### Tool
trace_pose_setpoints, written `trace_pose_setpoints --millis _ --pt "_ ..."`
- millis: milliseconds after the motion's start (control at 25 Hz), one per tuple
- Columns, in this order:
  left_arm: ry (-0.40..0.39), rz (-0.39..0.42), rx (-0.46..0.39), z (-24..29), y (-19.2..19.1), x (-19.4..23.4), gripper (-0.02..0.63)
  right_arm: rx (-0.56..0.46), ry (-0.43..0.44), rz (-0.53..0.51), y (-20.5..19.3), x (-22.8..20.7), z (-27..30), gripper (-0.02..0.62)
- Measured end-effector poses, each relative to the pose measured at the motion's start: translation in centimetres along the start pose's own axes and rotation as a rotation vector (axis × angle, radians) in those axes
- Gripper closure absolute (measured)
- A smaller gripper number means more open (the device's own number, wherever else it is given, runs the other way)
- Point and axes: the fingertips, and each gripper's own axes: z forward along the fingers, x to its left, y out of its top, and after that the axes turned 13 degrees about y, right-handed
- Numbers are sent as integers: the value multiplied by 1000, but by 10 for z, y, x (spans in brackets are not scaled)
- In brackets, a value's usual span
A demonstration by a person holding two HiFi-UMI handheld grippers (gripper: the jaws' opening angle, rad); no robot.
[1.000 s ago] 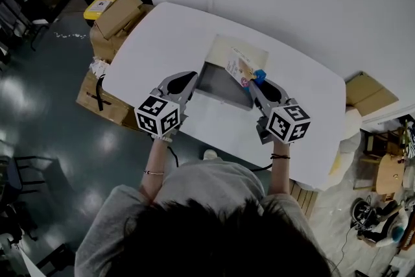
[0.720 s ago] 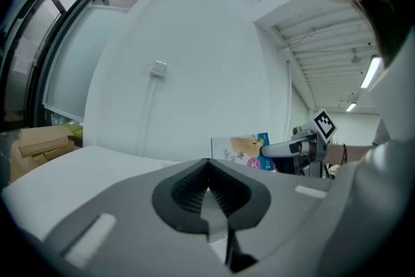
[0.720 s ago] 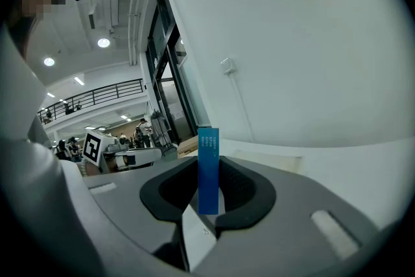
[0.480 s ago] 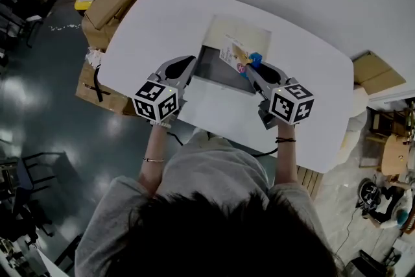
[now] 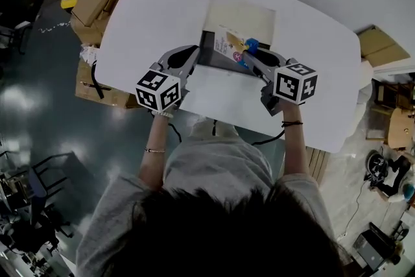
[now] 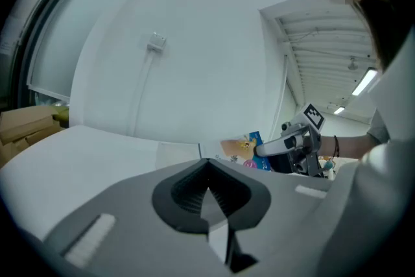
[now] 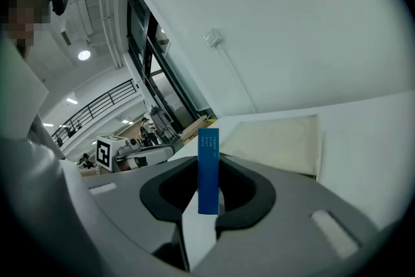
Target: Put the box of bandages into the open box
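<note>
Bandage box (image 7: 208, 172) pinched upright in right gripper (image 5: 247, 57) jaws, left gripper (image 6: 207, 163) jaws closed

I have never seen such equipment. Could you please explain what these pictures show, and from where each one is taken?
There is no robot here. A person holds one hand-held tool in each hand, each with a marker cube. The head view comes from a camera on the person's head, looking down. The other two come from cameras riding on the tools. On the white table lies an open box. The right tool grips the box of bandages above it. The left tool is closed and empty, at the open box's left edge.
</note>
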Motion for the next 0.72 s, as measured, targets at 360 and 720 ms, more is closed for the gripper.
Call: trace_pose_setpoints --millis 360,720 --pt "-49 -12 47 14 -20 4 612 66 12 164 -22 -19 16 495" --pt "-73 -20 80 25 -35 9 612 120 -11 350 -39 -40 34 495"
